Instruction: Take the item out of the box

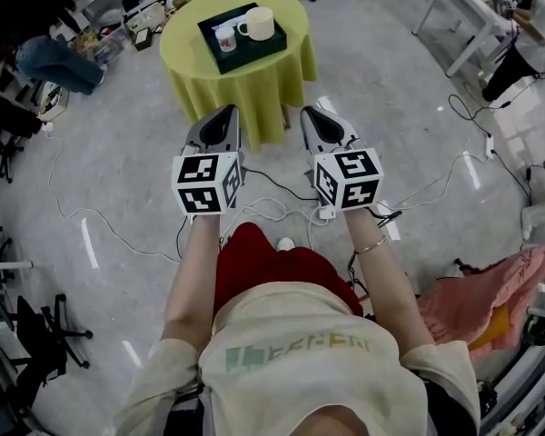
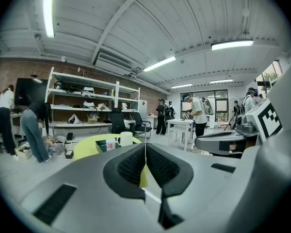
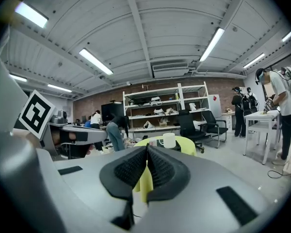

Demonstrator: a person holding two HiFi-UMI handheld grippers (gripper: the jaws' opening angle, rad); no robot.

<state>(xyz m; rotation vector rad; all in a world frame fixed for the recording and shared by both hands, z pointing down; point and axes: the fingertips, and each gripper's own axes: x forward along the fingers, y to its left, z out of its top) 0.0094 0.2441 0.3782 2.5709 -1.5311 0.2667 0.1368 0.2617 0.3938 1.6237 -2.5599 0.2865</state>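
Note:
A round table under a yellow-green cloth (image 1: pixel 254 80) stands ahead of me. On it lies a dark, shallow box (image 1: pixel 271 51) holding a white mug (image 1: pixel 258 24) and a small printed cup (image 1: pixel 225 37). My left gripper (image 1: pixel 229 109) and right gripper (image 1: pixel 307 112) hover side by side over the floor, short of the table's near edge, both shut and empty. In the left gripper view the shut left gripper (image 2: pixel 145 147) points toward the mug (image 2: pixel 125 139) and the cup (image 2: pixel 110 143). In the right gripper view the right gripper (image 3: pixel 147 149) sits just below the mug (image 3: pixel 169 140).
Cables and a power strip (image 1: pixel 325 213) trail over the grey floor under my arms. A white table (image 1: pixel 463 7) stands at the far right, a pink cloth (image 1: pixel 490 289) lies at the right, and black chairs (image 1: pixel 36 334) sit at the left. Shelves (image 2: pixel 87 106) and several people line the room.

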